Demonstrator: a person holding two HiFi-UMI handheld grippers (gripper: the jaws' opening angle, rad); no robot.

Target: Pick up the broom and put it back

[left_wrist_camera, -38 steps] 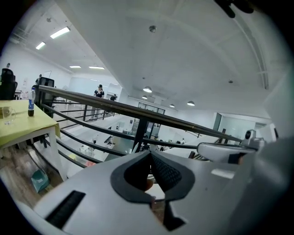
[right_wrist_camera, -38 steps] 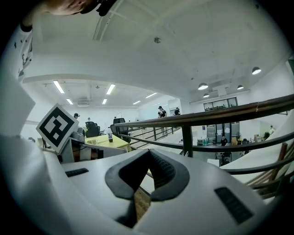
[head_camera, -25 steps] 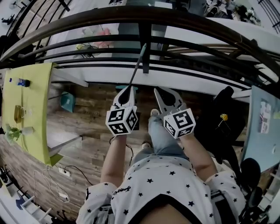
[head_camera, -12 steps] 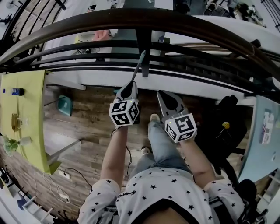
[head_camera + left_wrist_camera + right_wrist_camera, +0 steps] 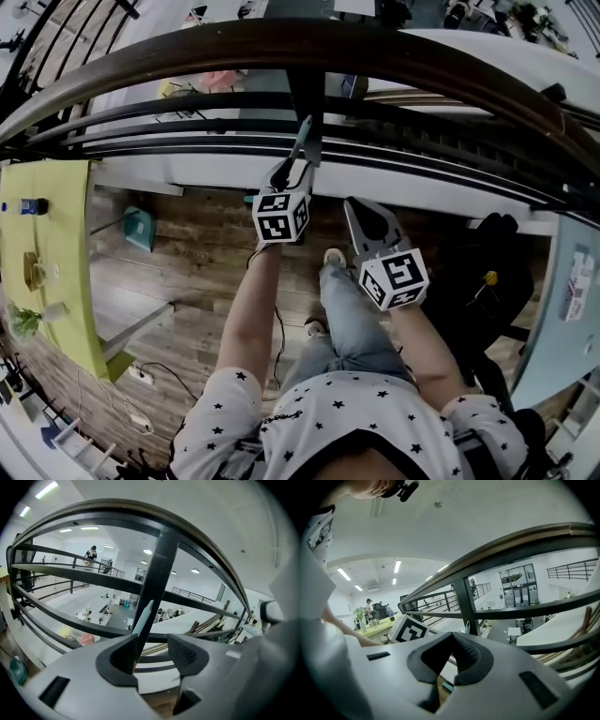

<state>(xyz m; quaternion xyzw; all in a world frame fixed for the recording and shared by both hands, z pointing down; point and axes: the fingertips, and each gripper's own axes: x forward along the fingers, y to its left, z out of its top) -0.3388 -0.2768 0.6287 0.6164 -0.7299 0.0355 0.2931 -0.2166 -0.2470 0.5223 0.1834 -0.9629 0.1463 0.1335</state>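
Observation:
The broom's thin grey-teal handle [image 5: 303, 139] stands almost upright and leans against the dark railing post [image 5: 307, 103]. My left gripper [image 5: 288, 172] is at the handle's lower part, right in front of the post. Its jaws have just been opening. In the left gripper view the handle [image 5: 143, 615] rises out of the gap close to the left jaw, and the right pad [image 5: 183, 652] stands clear of it. The left gripper [image 5: 154, 641] is open around the handle. My right gripper [image 5: 363, 214] hovers lower right of it with nothing in it, and its jaws [image 5: 451, 637] look shut.
A dark metal railing with a wooden top rail [image 5: 300, 42] runs across in front of me, with a lower hall beyond it. A yellow-green table [image 5: 56, 244] with bottles stands left. A teal object [image 5: 139, 228] lies on the wooden floor. Dark furniture [image 5: 487, 272] is at right.
The left gripper has moved forward to the railing post with the broom handle and its jaws have spread apart. The right gripper has followed a little way.

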